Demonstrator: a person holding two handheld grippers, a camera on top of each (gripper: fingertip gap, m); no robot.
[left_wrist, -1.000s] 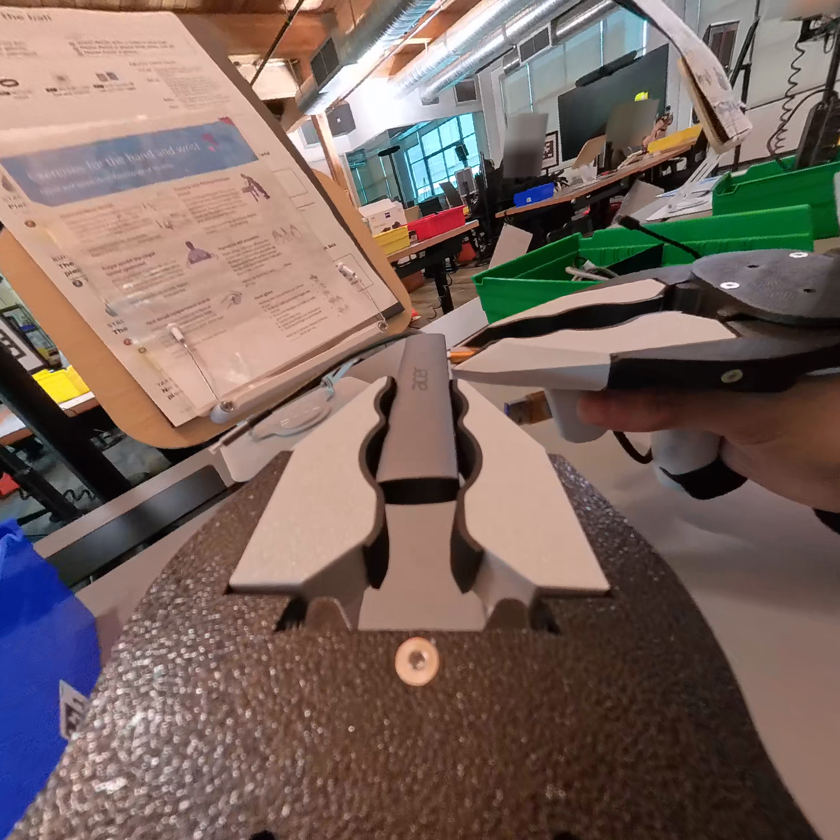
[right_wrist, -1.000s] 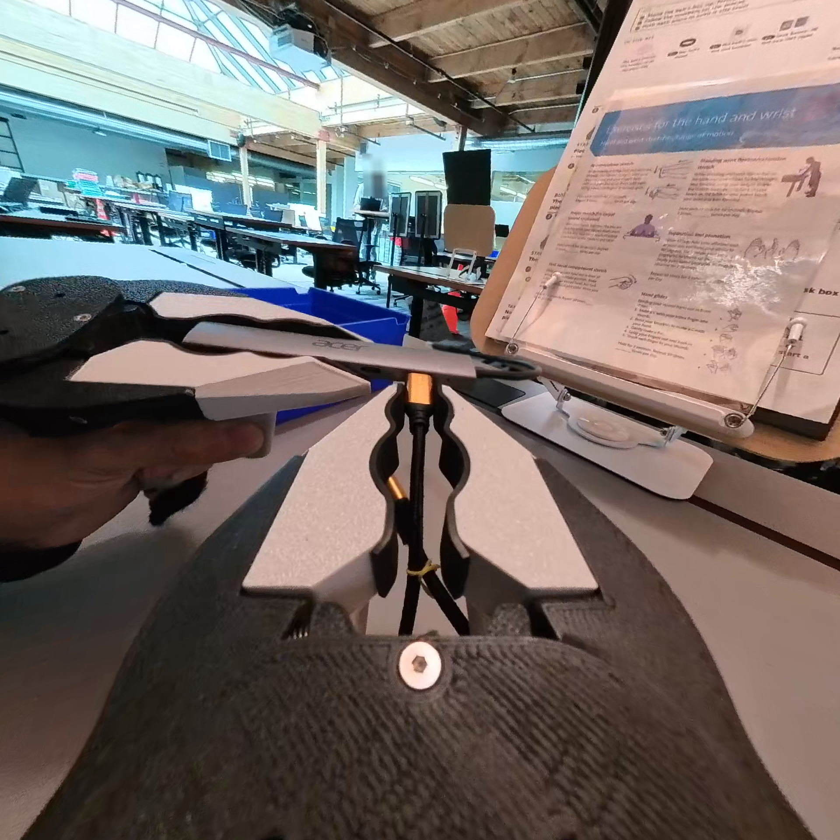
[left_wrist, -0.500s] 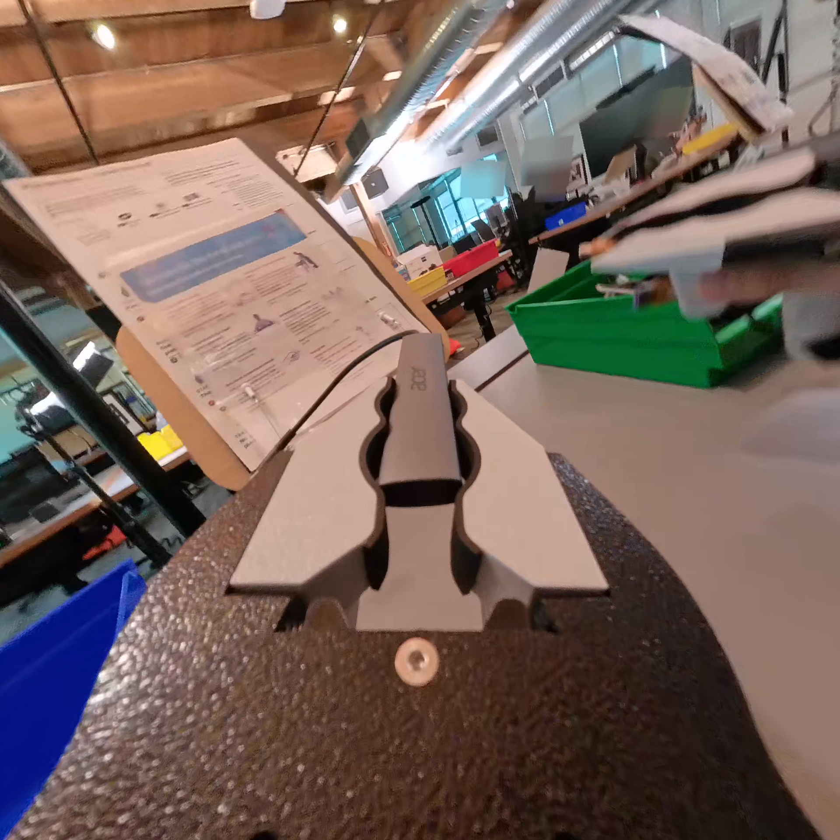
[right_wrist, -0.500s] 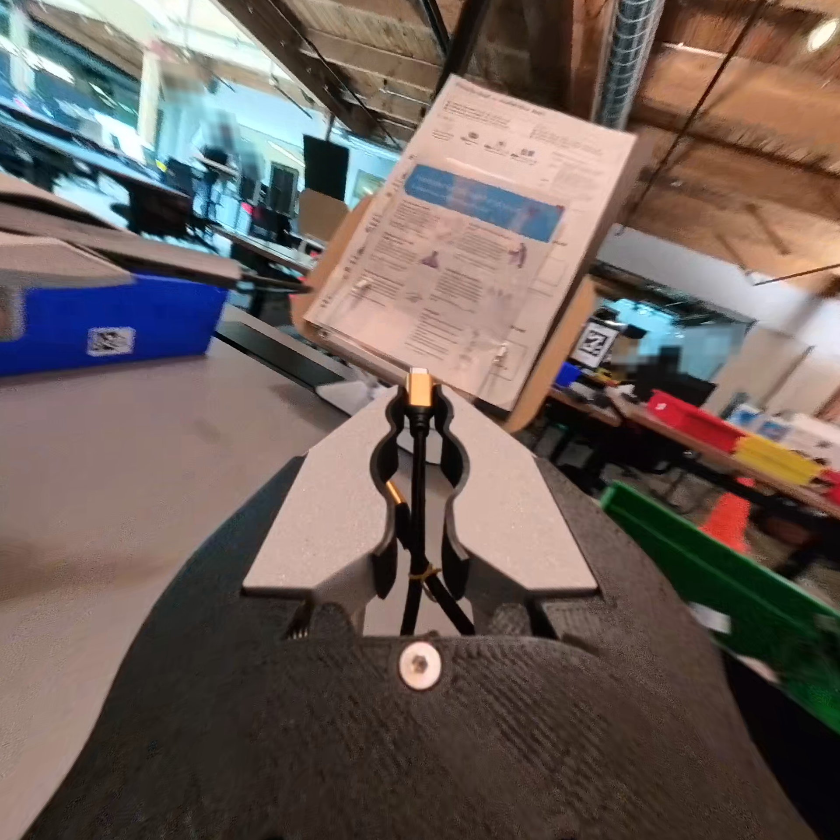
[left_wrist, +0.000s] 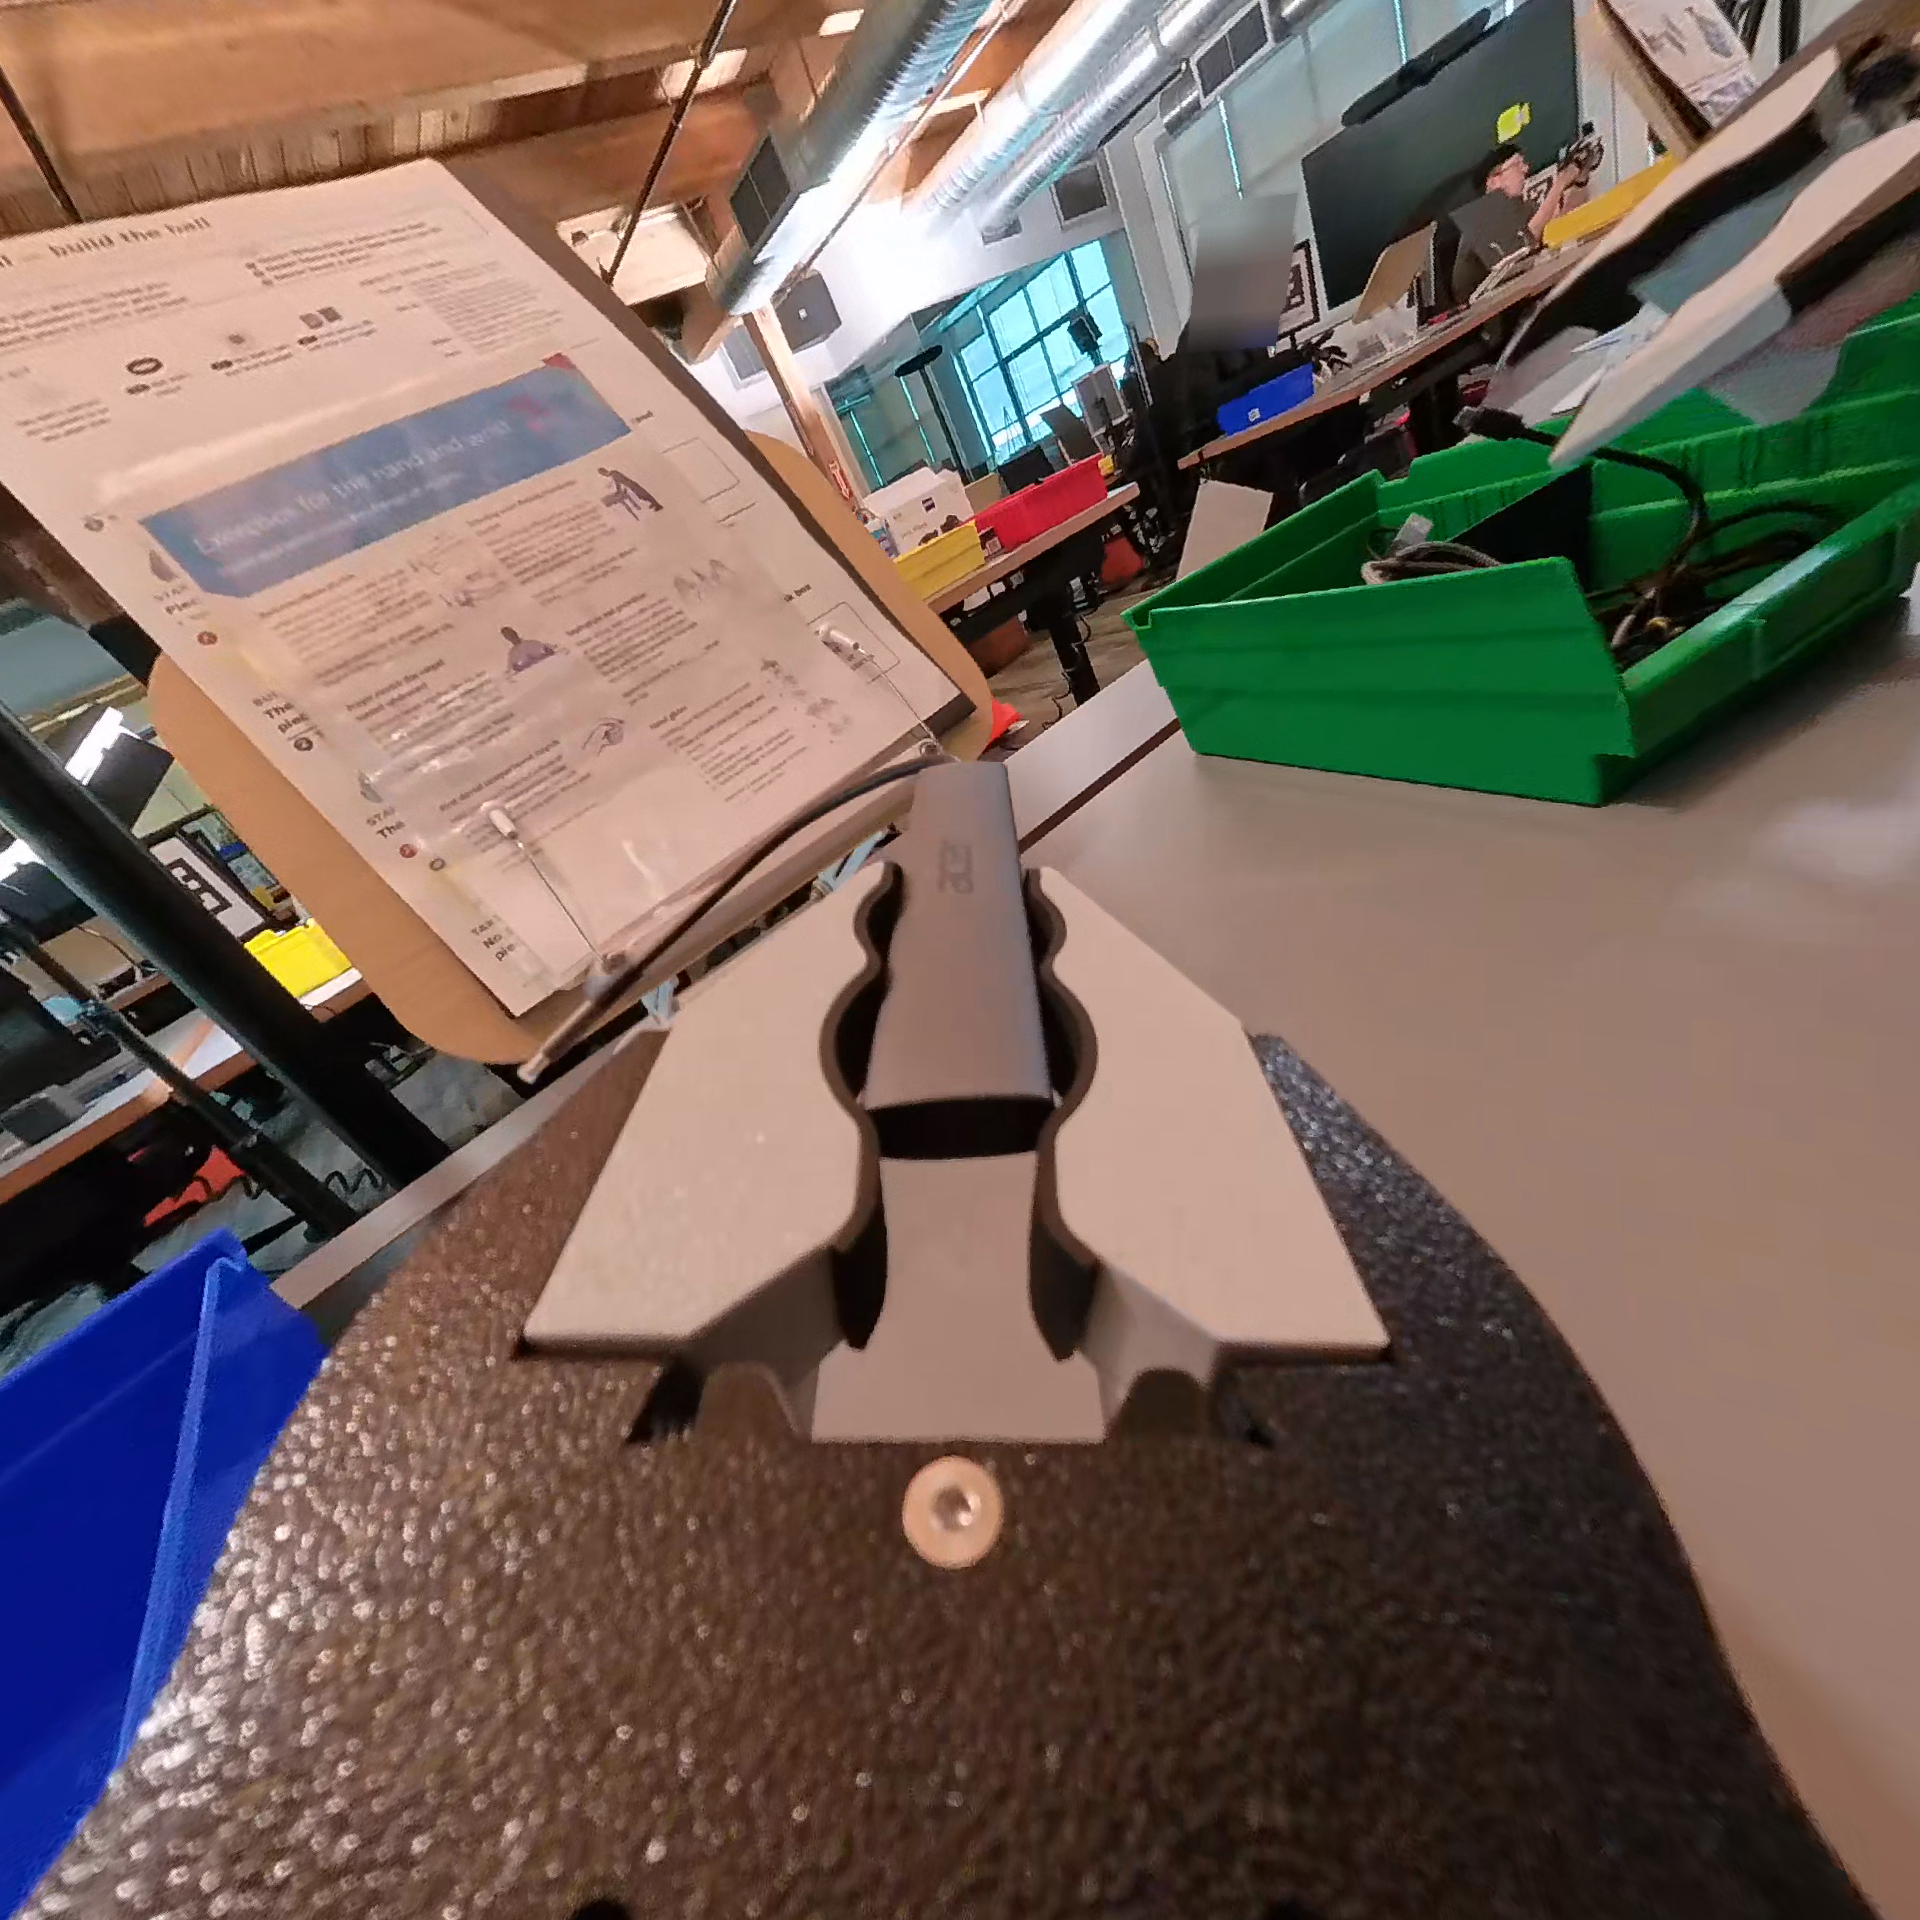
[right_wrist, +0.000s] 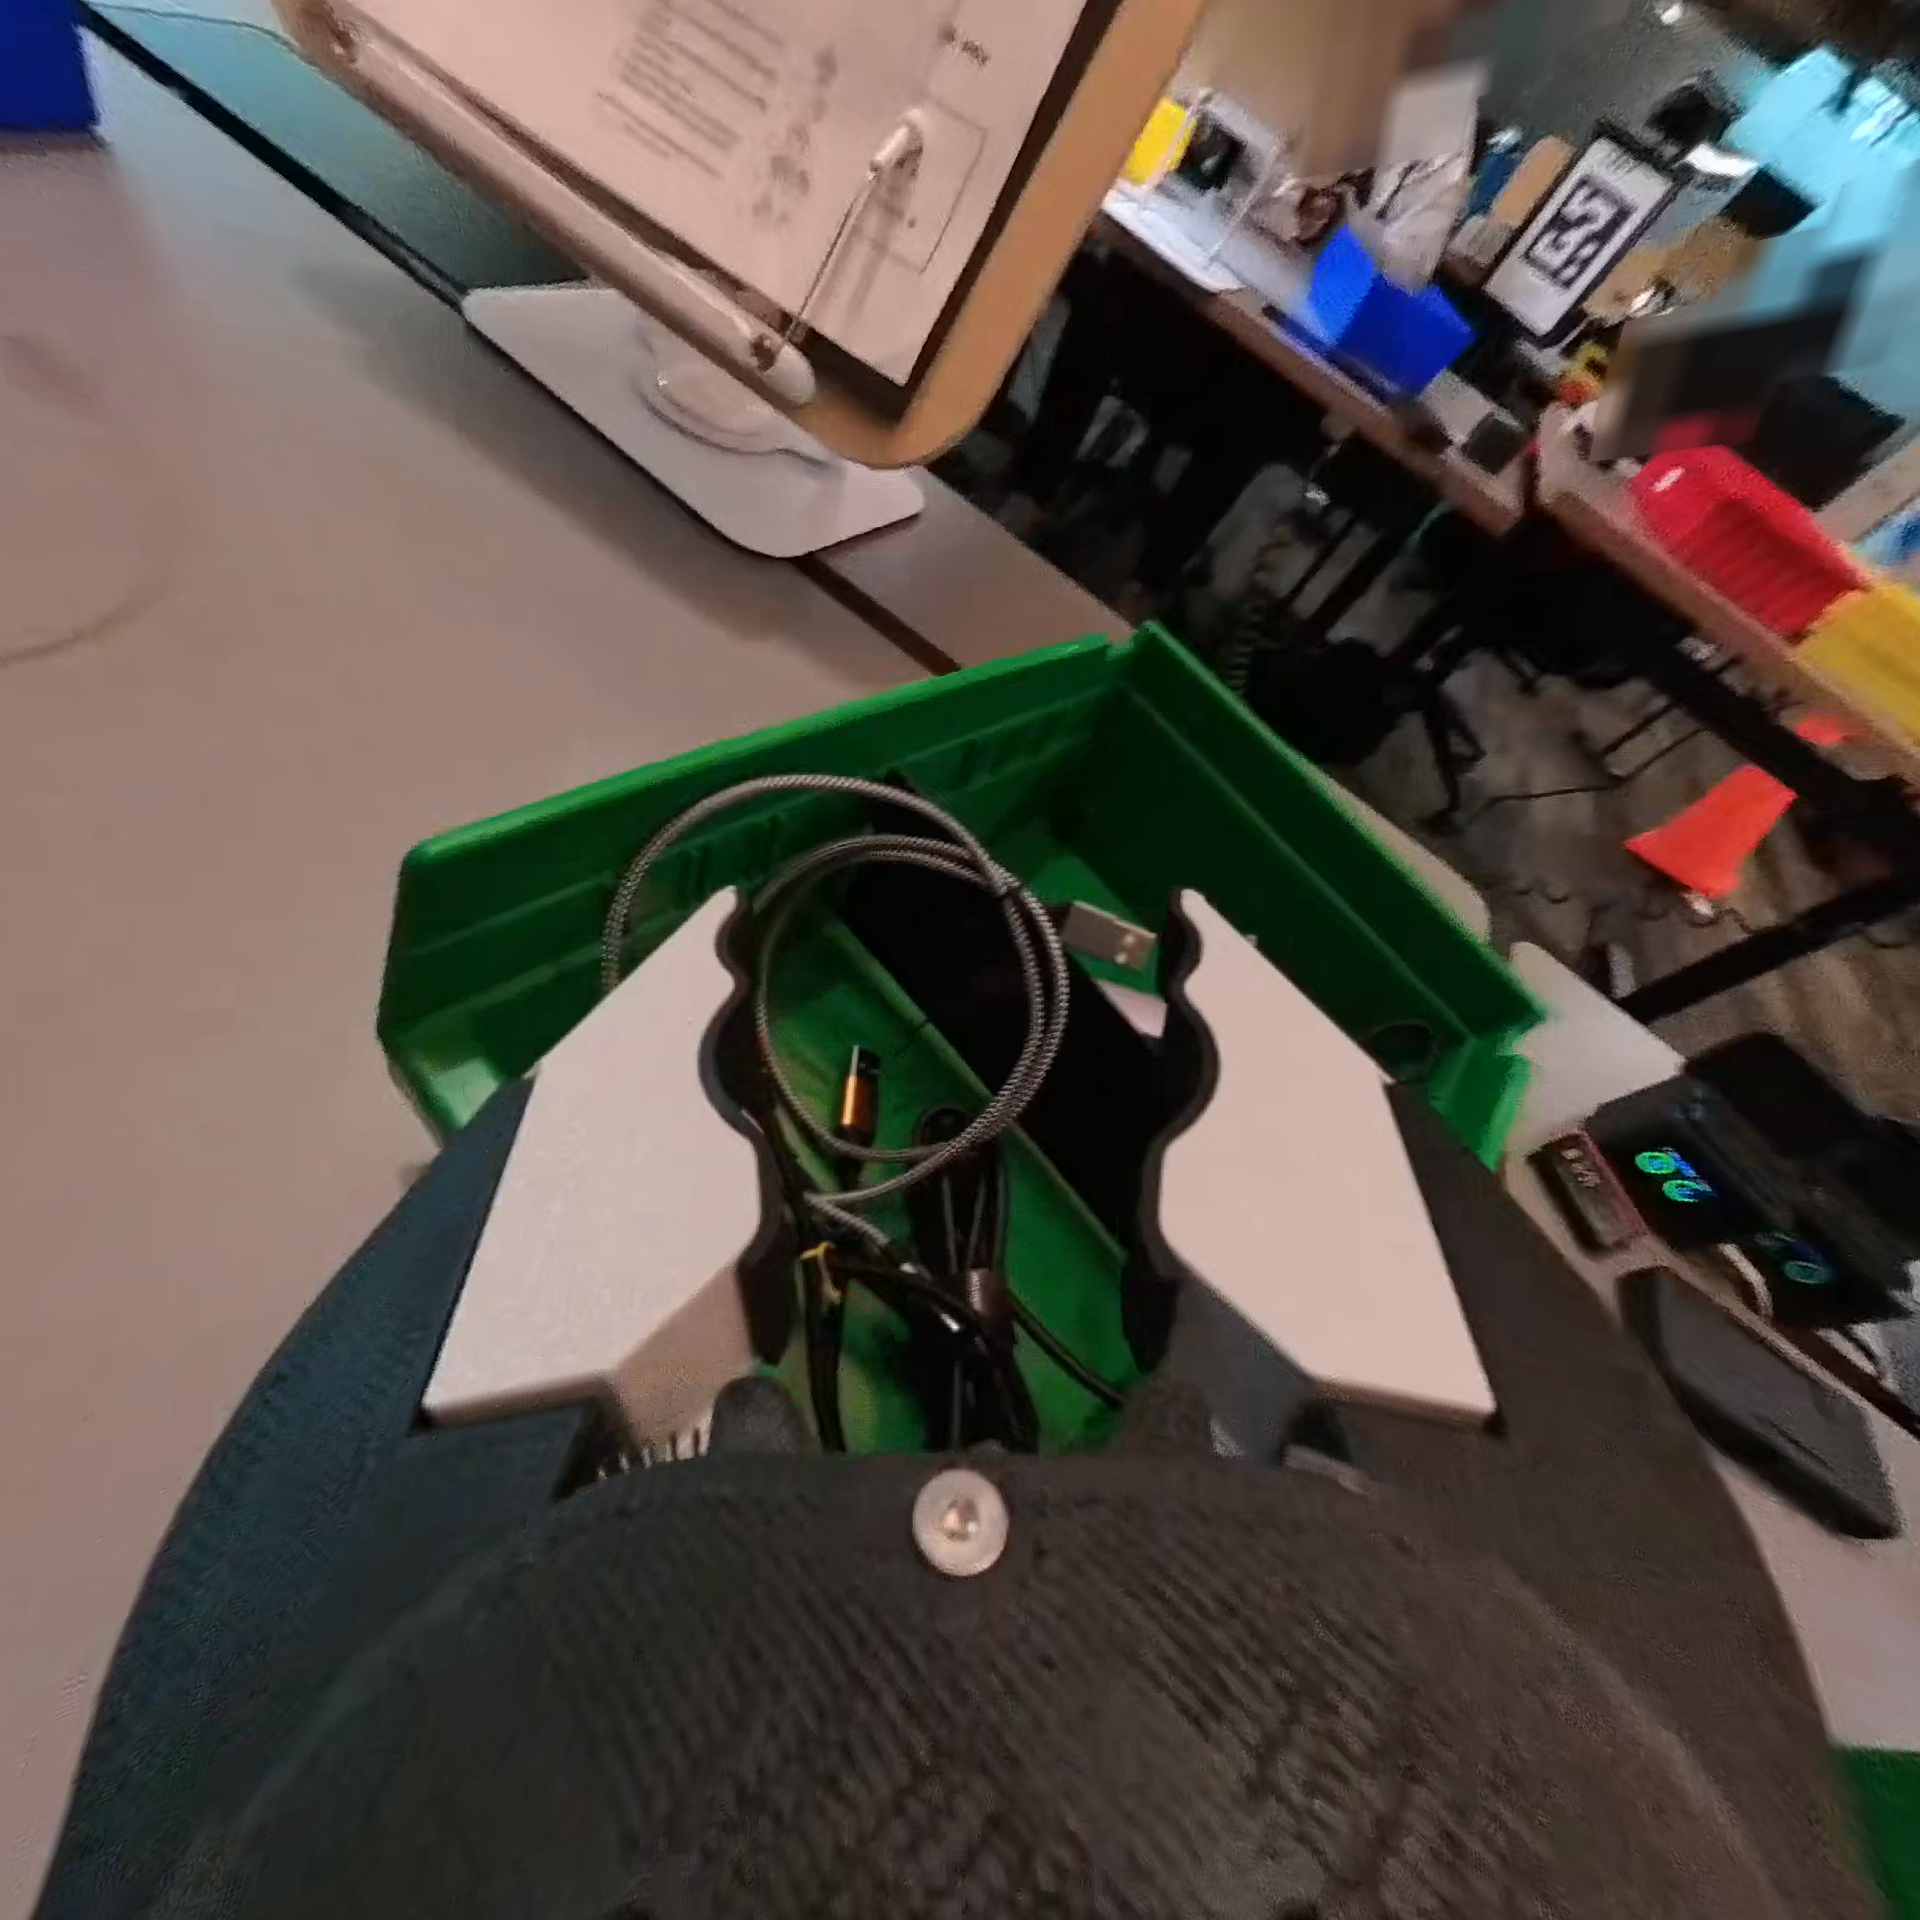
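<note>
Hub (left_wrist: 961, 935), stiff, light and slick, sits clamped midway in your left gripper (left_wrist: 961, 883); your right gripper (right_wrist: 961, 925) gapes empty over the green bin (right_wrist: 644, 831) of cables (right_wrist: 883, 862).

You have several lettered things in view. A white laminated printed sheet (left_wrist: 436, 582) with a blue heading band leans on a wooden-backed stand at the desk's far edge. It is covered in dense small print and little figures. The slim grey metal bar (left_wrist: 961, 966) clamped in your left gripper (left_wrist: 961, 883) carries a small brand mark near its tip. Beside the right corner of the green plastic bin (right_wrist: 623, 831), a black box (right_wrist: 1704, 1174) shows glowing green digits, too blurred to read. A black-and-white square marker sign (left_wrist: 213, 883) stands beyond the desk's left edge.
</note>
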